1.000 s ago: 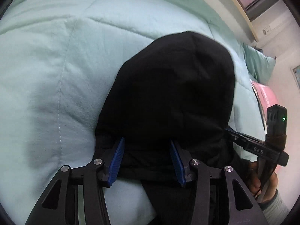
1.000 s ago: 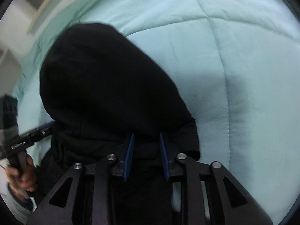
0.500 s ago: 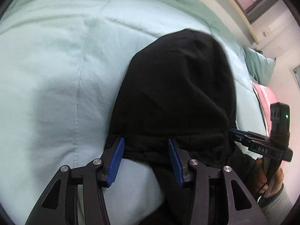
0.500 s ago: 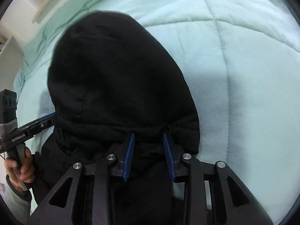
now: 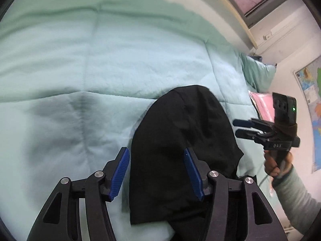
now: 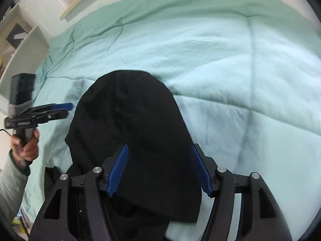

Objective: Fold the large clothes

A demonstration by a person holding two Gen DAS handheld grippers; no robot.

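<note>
Black garment (image 5: 180, 140) below and ahead, long axis running away across quilt (image 5: 80, 70). Left gripper (image 5: 156, 172) and right gripper (image 6: 158, 170) just spread, apparently released, equally near.

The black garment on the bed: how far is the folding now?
Done: the black garment lies doubled over on the green quilt. In hand: nothing; the left gripper and right gripper have just opened their jaws, empty. Left: probably further folds; its lower part looks bunched.

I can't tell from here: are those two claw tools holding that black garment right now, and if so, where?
Nothing is held. Both the left gripper and the right gripper have just opened, and the black garment lies loose on the bed.
</note>
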